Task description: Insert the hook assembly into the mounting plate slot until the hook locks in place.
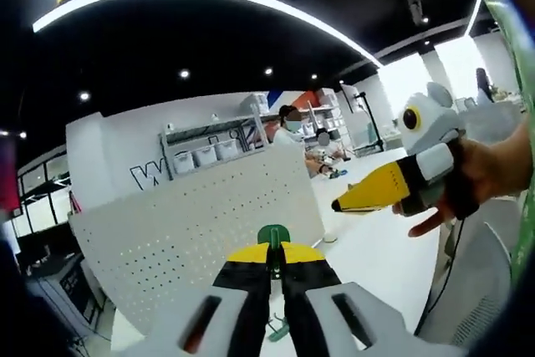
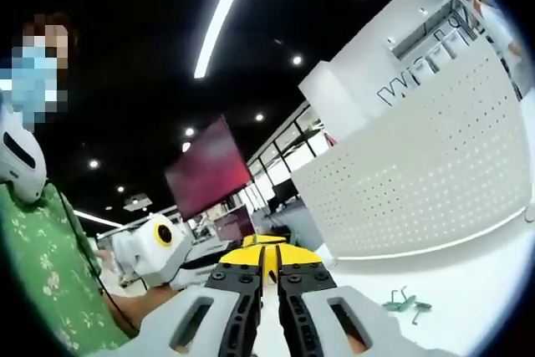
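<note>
Hook (image 1: pixel 273 236) sits low-centre of the left gripper view, pinched in the left gripper (image 1: pixel 275 267) toward the pegboard (image 1: pixel 192 223), while the right gripper (image 2: pixel 268 267) is clenched empty.

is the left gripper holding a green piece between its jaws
Yes, in the left gripper view the left gripper has its jaws closed on a green hook piece, in front of the white pegboard.

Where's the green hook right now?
In the left gripper view the green hook sits pinched at the tips of the left gripper, low centre, in front of the white pegboard.
</note>
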Available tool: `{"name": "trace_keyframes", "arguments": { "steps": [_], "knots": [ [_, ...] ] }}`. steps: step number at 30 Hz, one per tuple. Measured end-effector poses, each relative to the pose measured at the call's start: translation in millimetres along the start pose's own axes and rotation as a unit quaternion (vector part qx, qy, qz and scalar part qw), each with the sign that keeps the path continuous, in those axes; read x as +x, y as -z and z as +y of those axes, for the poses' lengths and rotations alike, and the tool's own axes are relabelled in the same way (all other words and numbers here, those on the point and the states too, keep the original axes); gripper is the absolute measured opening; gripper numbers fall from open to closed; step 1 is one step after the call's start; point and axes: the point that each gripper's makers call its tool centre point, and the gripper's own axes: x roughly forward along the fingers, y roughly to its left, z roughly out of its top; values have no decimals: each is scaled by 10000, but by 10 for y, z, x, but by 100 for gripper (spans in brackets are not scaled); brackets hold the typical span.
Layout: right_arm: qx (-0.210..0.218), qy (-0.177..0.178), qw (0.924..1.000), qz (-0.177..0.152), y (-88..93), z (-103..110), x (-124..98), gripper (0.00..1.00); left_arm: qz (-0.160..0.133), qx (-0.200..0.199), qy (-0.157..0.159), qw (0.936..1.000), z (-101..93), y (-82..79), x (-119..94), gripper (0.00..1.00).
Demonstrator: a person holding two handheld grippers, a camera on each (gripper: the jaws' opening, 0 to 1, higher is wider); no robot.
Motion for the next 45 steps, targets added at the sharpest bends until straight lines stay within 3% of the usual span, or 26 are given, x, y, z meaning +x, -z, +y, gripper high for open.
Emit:
{"name": "trace_keyframes", "arguments": {
  "steps": [10,17,25,29,45],
  "knots": [
    [-273,157,9994,123,15,-58,6,7,-336,-751,-446,9956,236,-52,-84,3],
    [-499,214,9983,200,18,-63,26,8,-488,-927,-809,9912,390,-88,-124,3],
    [-815,442,9952,326,33,-174,14,10,-401,-996,-1052,9886,463,-46,-129,3],
    [-1197,618,9901,406,11,-265,-1,14,-347,-986,-1125,9881,491,-24,-117,3],
    [-1812,1229,9744,513,-103,-592,-44,28,-153,-989,-1314,9863,623,77,63,3]
  ]
}}
